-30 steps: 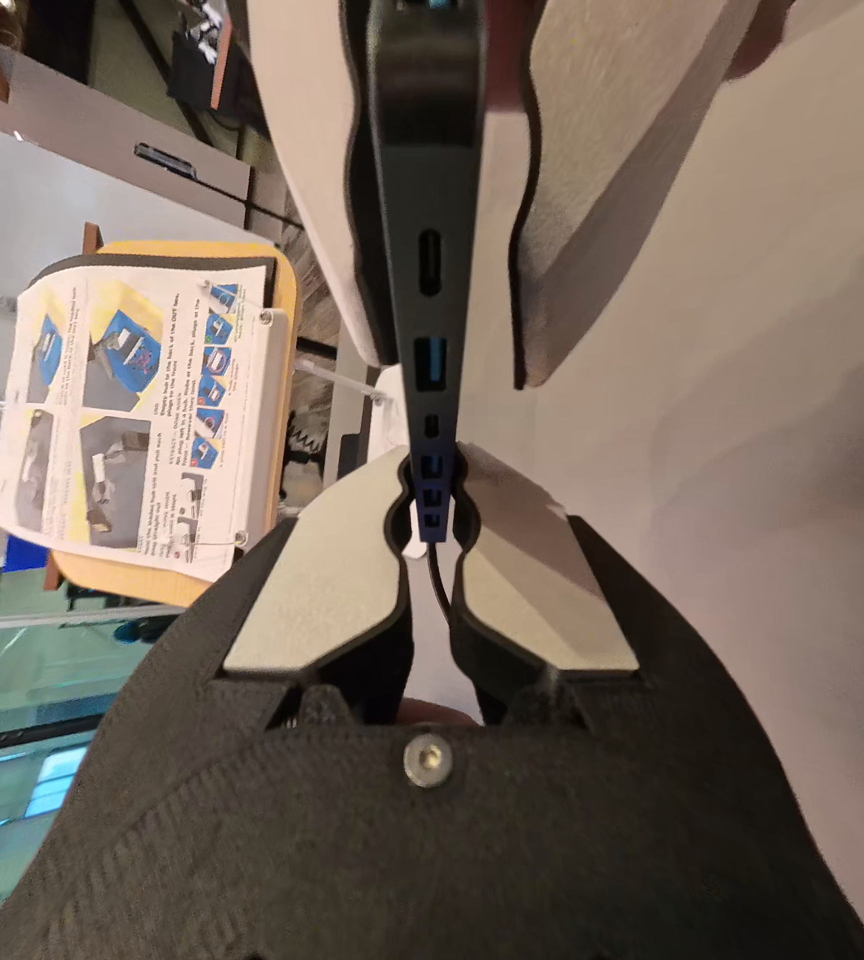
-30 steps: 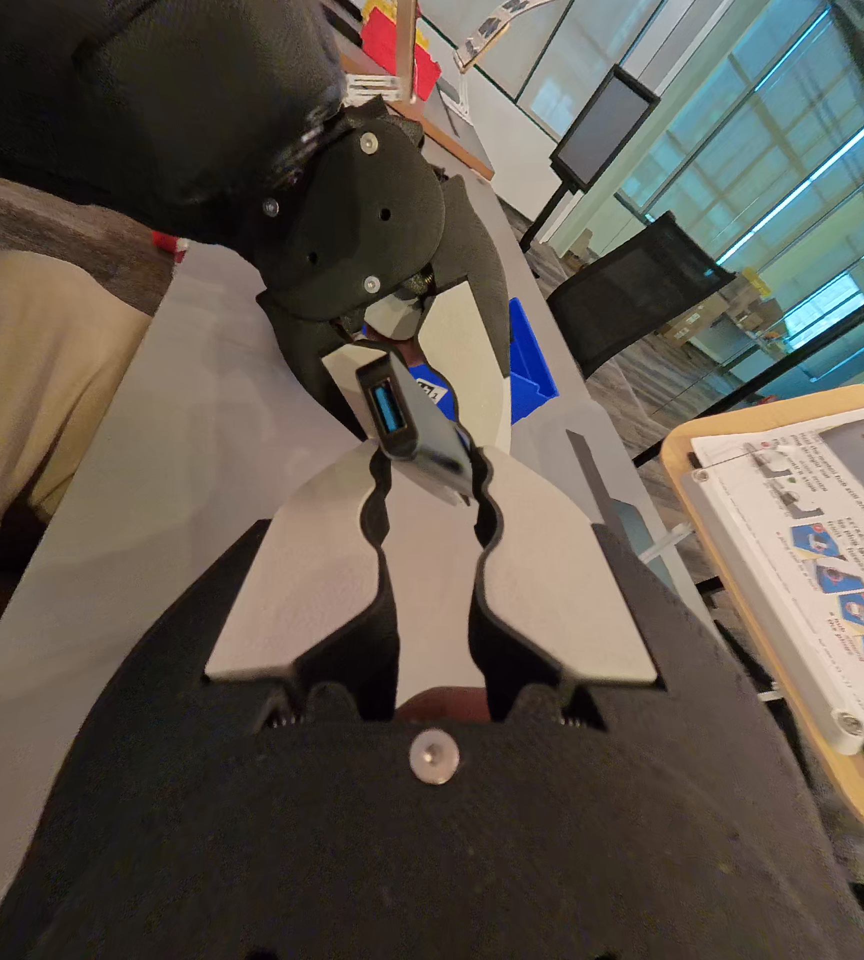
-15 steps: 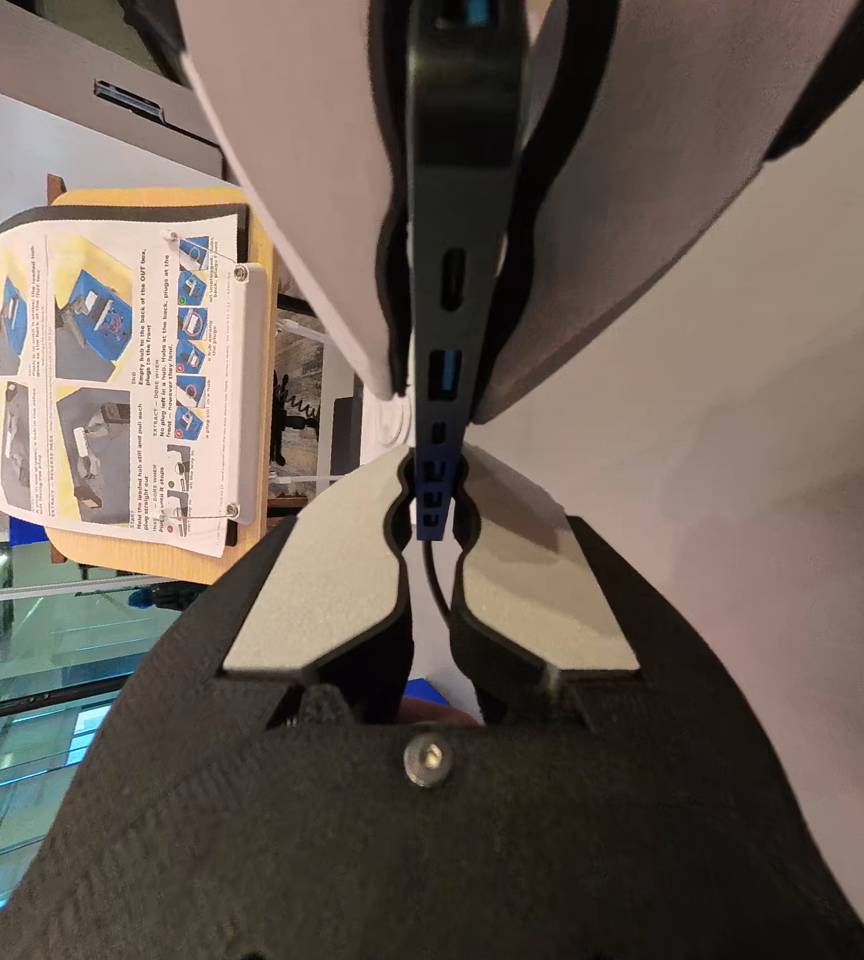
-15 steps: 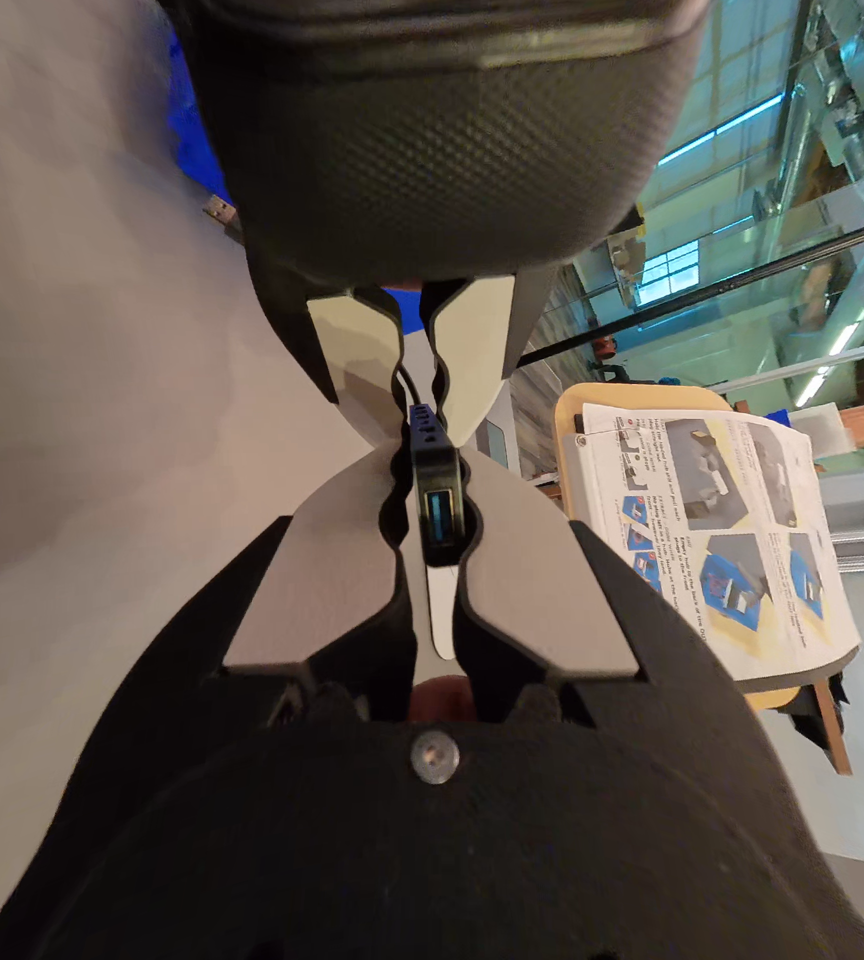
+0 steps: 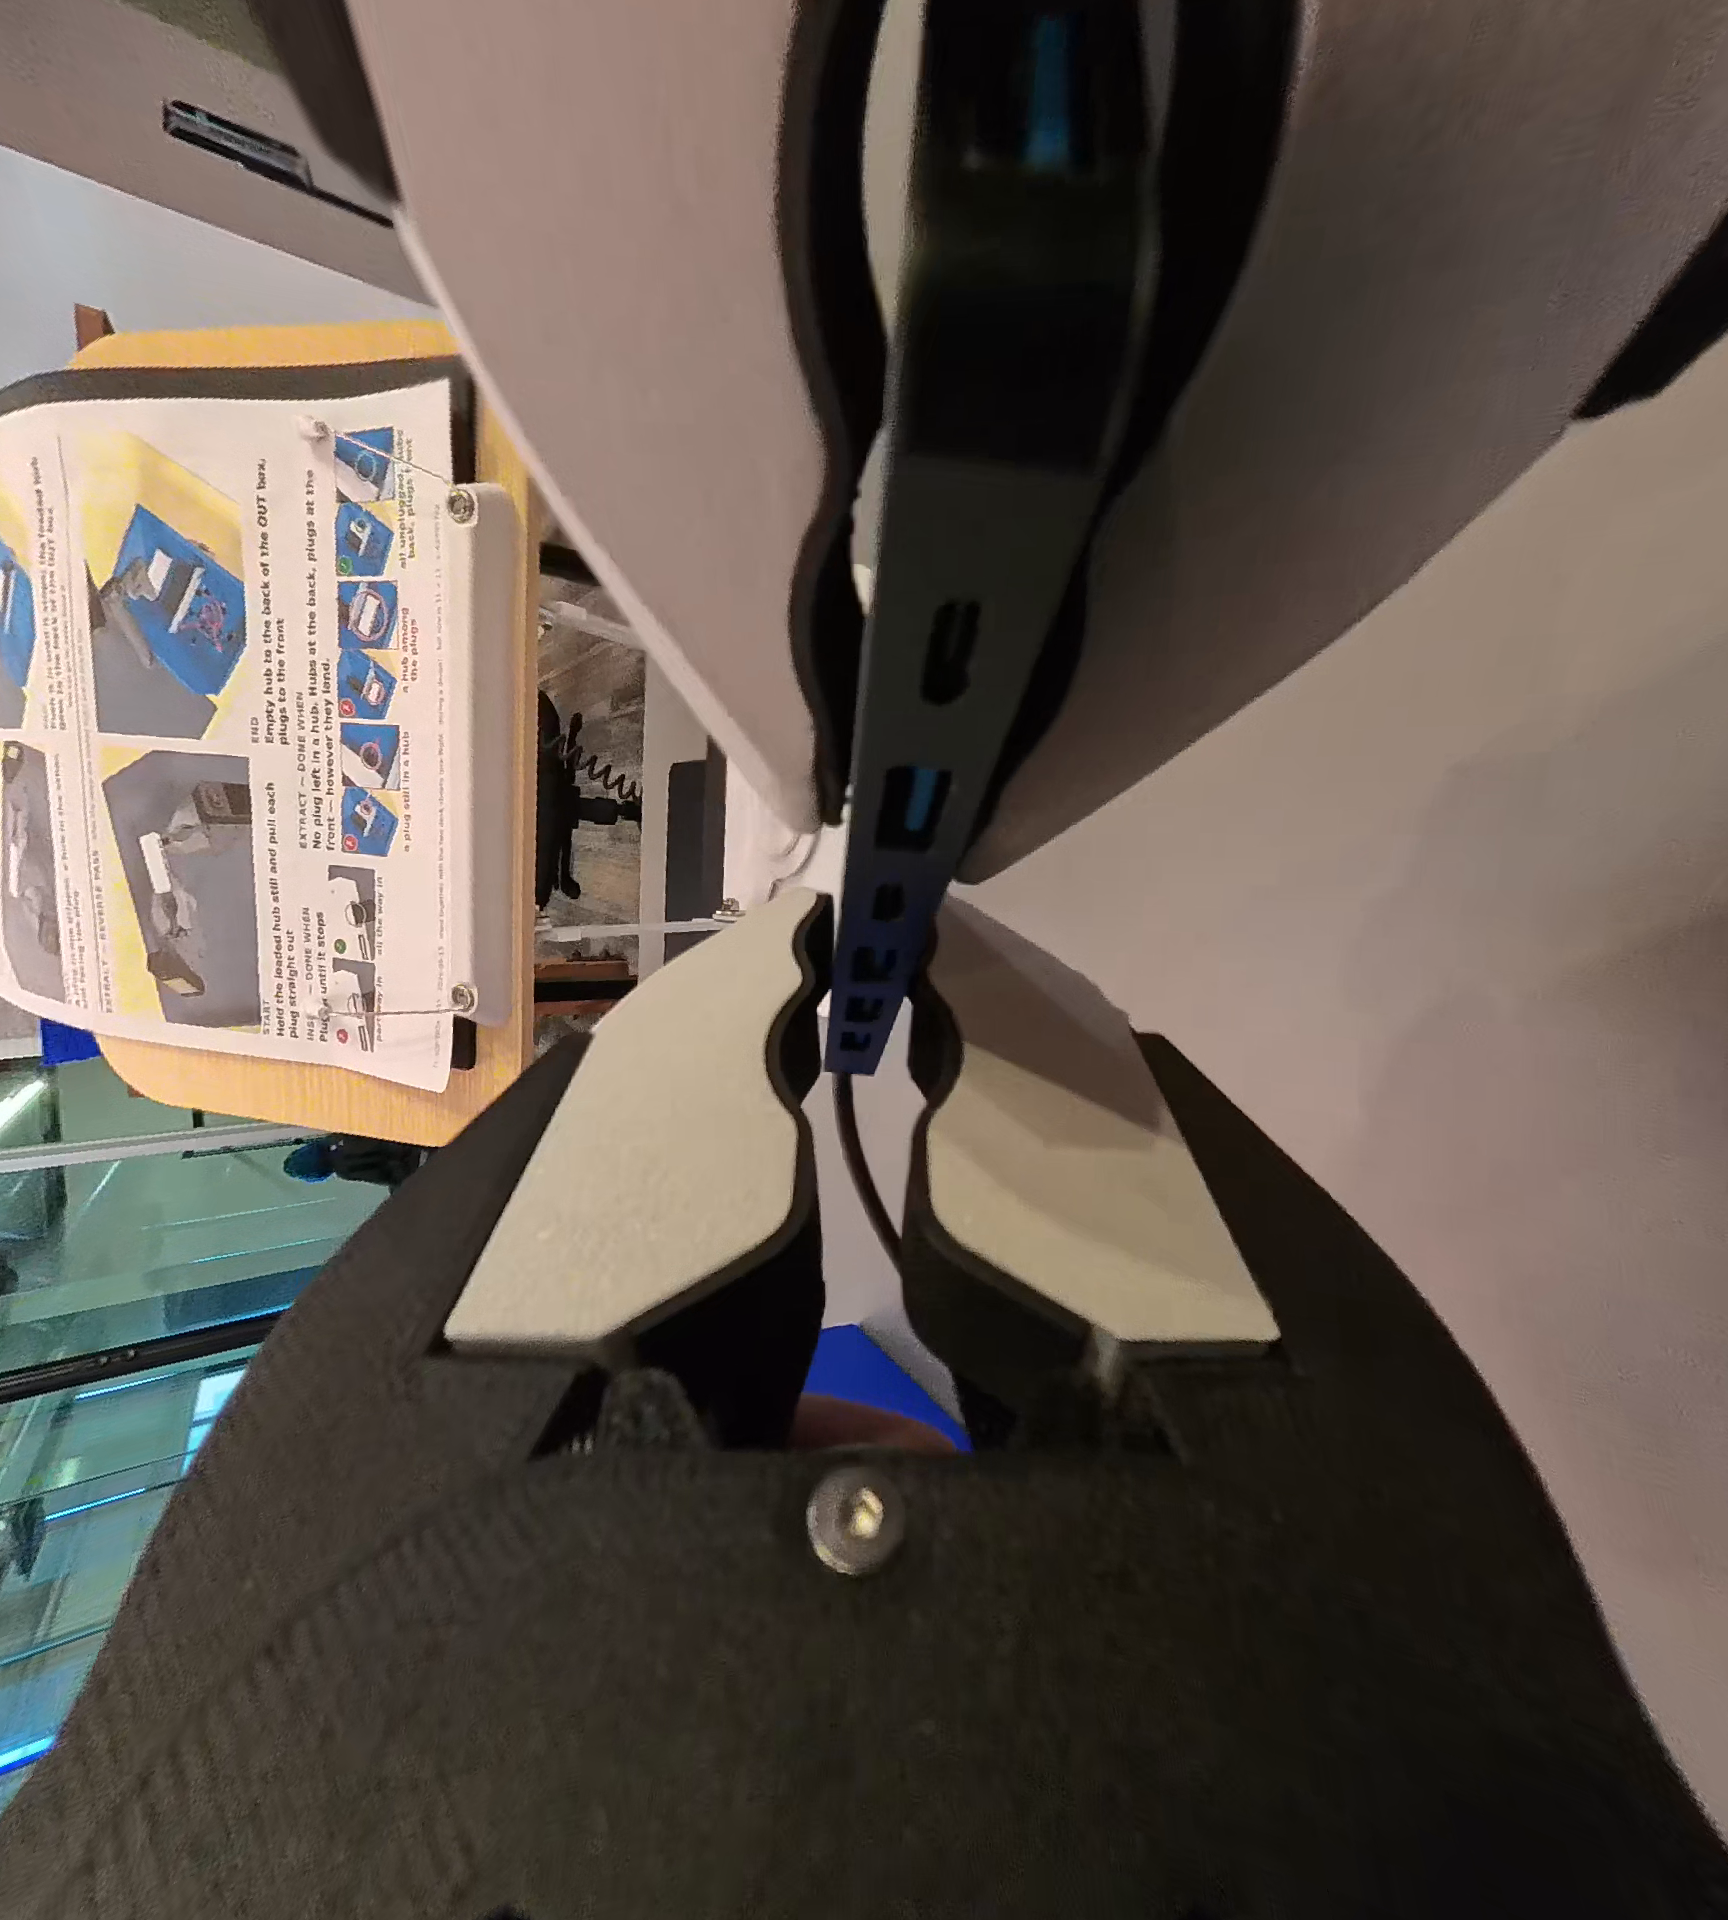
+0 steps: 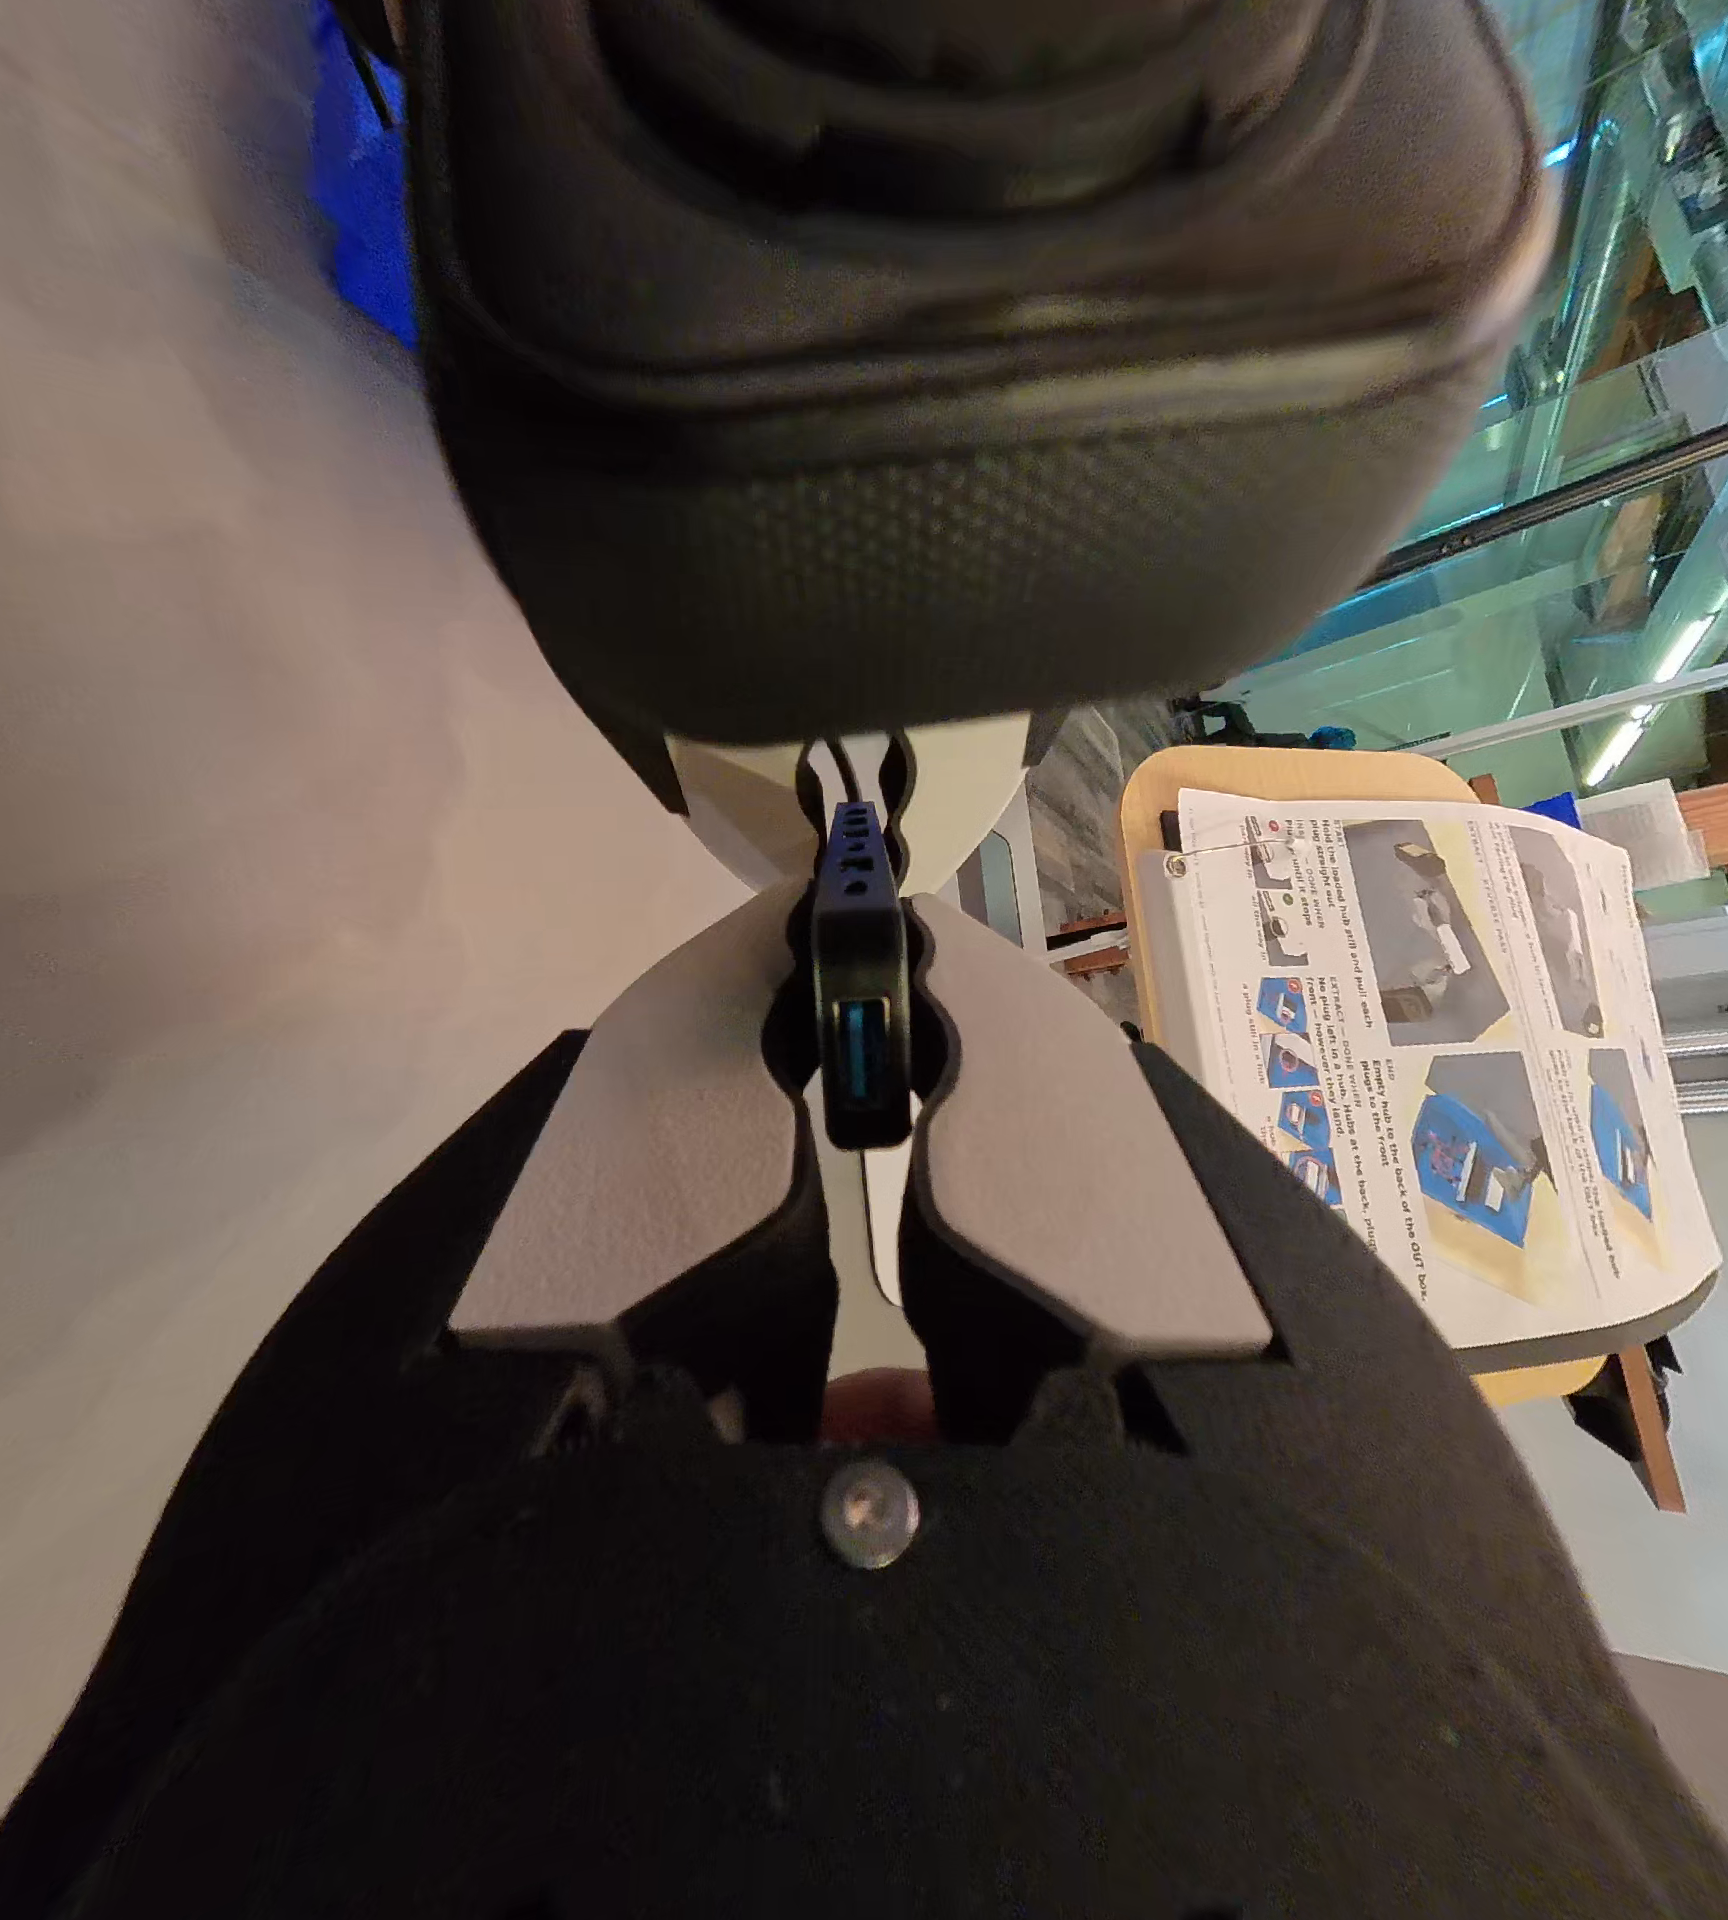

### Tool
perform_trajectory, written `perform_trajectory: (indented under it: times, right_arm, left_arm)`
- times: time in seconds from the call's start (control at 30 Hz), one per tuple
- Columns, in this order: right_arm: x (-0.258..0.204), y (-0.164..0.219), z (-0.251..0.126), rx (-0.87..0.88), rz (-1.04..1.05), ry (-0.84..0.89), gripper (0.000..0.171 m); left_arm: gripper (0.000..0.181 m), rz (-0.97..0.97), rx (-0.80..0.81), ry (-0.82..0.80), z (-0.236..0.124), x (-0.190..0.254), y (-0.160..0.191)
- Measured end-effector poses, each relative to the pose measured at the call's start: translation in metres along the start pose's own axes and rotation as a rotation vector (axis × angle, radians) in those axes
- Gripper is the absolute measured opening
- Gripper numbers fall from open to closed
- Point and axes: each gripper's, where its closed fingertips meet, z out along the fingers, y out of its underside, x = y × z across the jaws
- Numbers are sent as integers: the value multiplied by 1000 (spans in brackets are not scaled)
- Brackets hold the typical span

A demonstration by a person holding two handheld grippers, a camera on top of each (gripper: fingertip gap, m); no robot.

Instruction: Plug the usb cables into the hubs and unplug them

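Left wrist view: left gripper (image 5: 865,997) fingers pinch cable end of slim dark rectangular hub (image 5: 953,665). Thin black cable (image 5: 865,1174) exits hub end, runs back between fingers. Right gripper (image 5: 901,821), close overhead, clamps same hub from opposite end. Printed instruction sheet (image 5: 205,717) on wooden board (image 5: 320,1101) at left.

Right wrist view: right gripper (image 6: 852,940) fingers pressed against hub (image 6: 862,997), blue-lined port (image 6: 860,1055) facing camera. Left gripper (image 6: 855,821) grips far end, directly opposite; its black body (image 6: 943,364) fills upper frame. Instruction sheet (image 6: 1442,1049) at right.
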Motion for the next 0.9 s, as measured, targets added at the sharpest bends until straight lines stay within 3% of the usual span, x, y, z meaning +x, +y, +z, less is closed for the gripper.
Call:
perform_trajectory:
  times: [0.23,0.63,0.9]
  right_arm:
    - [1,2,1,-14,-7,15,18]
    - [-3,2,1,-9,-5,-10,11]
    - [9,10,-3,-25,6,41,10]
  left_arm:
    - [11,7,-32,-7,1,0,1]
    - [12,12,-19,-5,3,3,-1]
    - [29,-66,20,-51,-4,-13,-2]
